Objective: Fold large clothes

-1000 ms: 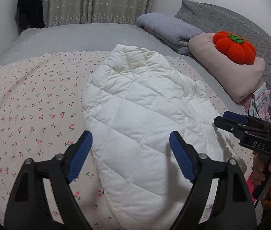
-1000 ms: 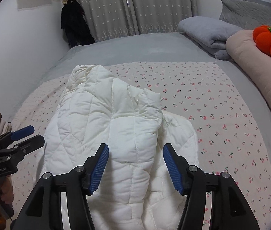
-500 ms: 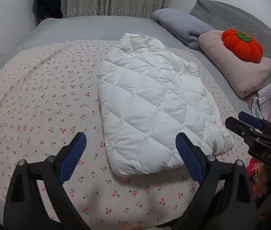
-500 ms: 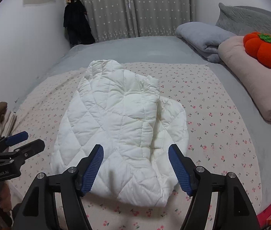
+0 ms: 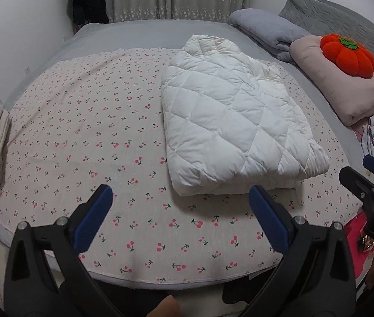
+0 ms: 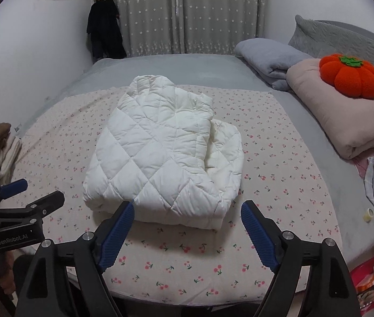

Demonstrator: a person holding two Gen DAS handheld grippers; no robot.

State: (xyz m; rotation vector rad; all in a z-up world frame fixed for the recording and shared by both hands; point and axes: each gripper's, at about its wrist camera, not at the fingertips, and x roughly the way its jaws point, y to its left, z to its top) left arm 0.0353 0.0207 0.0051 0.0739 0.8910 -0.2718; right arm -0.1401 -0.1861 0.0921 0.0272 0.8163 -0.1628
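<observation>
Both grippers hover over the bed's near edge, jaws opening and nothing between them: the left gripper (image 5: 180, 211) and the right gripper (image 6: 187, 225). Beyond their tips, apart from them, a folded white jacket (image 6: 160, 153) lies on the cherry-print sheet (image 5: 81, 137). Its underside is hidden.

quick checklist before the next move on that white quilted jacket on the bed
1. White quilted jacket lies folded on the cherry-print sheet: ok.
2. Left claw has nothing between its fingers, jaws opening: ok.
3. Right claw has nothing between its fingers, jaws opening: ok.
4. Both claws clear of the jacket, at its near edge: ok.
5. Fold even: not ok, an under layer sticks out on the pillow side.
6. Zipper closed: cannot tell.
</observation>
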